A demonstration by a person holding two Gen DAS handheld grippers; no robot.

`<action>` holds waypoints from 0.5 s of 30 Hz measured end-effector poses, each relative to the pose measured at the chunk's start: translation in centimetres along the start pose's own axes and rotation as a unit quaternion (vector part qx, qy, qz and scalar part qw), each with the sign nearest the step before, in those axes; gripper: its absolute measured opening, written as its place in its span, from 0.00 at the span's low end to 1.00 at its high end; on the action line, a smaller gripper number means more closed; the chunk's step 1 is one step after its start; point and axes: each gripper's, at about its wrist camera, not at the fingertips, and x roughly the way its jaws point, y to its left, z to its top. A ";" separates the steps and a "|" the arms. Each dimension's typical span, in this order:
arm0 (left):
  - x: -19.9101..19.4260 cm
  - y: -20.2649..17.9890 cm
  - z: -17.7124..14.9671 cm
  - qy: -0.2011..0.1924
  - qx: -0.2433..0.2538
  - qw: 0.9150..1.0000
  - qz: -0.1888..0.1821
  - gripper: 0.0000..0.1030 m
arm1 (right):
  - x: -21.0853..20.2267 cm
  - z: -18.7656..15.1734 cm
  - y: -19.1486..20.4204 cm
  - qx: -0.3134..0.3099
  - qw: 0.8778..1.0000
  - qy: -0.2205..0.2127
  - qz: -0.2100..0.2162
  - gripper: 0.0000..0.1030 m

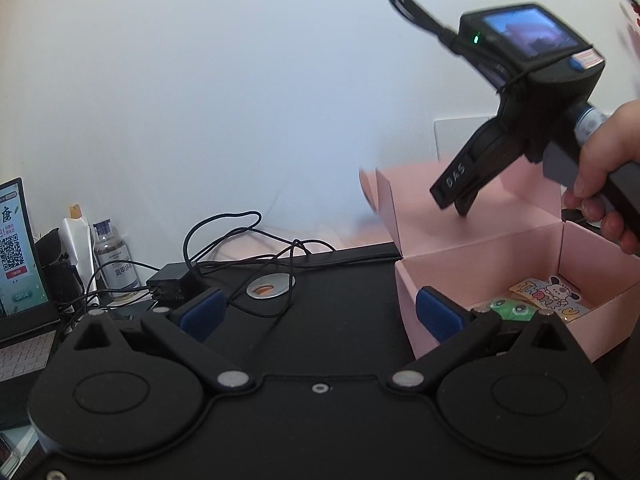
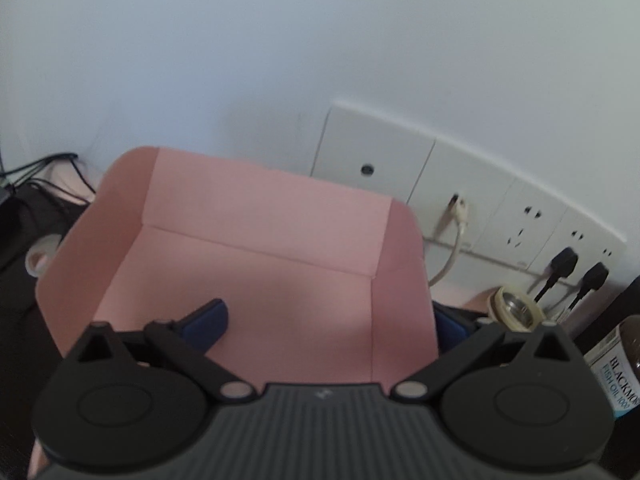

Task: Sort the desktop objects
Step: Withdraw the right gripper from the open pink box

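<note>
Pink box (image 1: 480, 264) sits toward the right side of the black bench (image 1: 340, 300), lid flap (image 2: 256, 264) thrown back toward the wall; inside, at the bottom, a sticker card with a cartoon dog (image 1: 548, 294) and something green with round eyes (image 1: 508, 308) just beside it. We judge the step in hand to be closing the box, or fetching one more item to drop in; the frames do not settle which. Right gripper (image 1: 456, 200) hangs over the raised lid, tilted down, held by a hand (image 1: 608, 168); in the left wrist view its fingers look close together, but its own view shows blue pads (image 2: 208, 320) spread wide with only the lid panel between them, nothing held. We trust the closer view: jaws apart, empty. Left gripper (image 1: 320, 312) hovers low near the box's front-left wall, pads (image 1: 202, 312) well apart, empty. If we close the lid, better to push on the flap's upper edge than to pinch thin card, and let the left gripper steady the front wall so the light box does not skid along the bench. Side flaps should tuck inward, not catch on the rim. Loose cables (image 1: 240, 240) and a black adapter (image 1: 170, 276) lie toward the bench's rear-left; a clear bottle (image 1: 114, 260) and laptop (image 1: 16, 264) at the left edge. A fish-oil bottle (image 2: 616, 368) and small open jar (image 2: 516, 308) stand near the box's right, easy to knock.
</note>
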 end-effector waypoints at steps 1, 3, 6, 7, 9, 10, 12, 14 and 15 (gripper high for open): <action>0.0 0.0 0.0 0.000 -0.001 1.000 -0.001 1.00 | 0.5 0.1 0.1 0.000 1.000 0.010 0.001 0.99; 0.0 0.1 0.0 -0.001 -0.002 1.000 -0.003 1.00 | 1.3 0.0 0.3 0.003 1.000 0.027 0.004 0.99; -0.1 0.0 0.0 -0.004 0.000 1.000 -0.004 1.00 | 1.7 -0.6 0.1 0.019 0.999 0.050 0.011 0.99; -0.1 0.0 0.0 -0.003 0.001 1.000 -0.002 1.00 | 1.8 -0.6 0.3 0.024 0.998 0.056 0.014 0.99; 0.1 0.0 0.0 0.005 0.001 1.000 -0.006 1.00 | 2.4 -0.4 0.3 0.033 0.997 0.066 0.020 0.99; 0.2 0.1 0.0 0.005 -0.004 1.000 -0.008 1.00 | 2.7 -0.5 0.2 0.037 0.996 0.072 0.022 0.99; 0.3 0.3 0.0 0.008 -0.011 1.000 -0.008 1.00 | 3.1 -0.9 0.2 0.049 0.995 0.079 0.025 0.99; 0.4 0.3 0.1 0.013 -0.012 1.000 -0.008 1.00 | 2.8 -1.6 0.1 0.059 0.995 0.077 0.022 0.99; 0.5 0.3 0.1 0.016 -0.010 1.000 -0.007 1.00 | 2.8 -1.5 0.0 0.059 0.995 0.075 0.021 0.99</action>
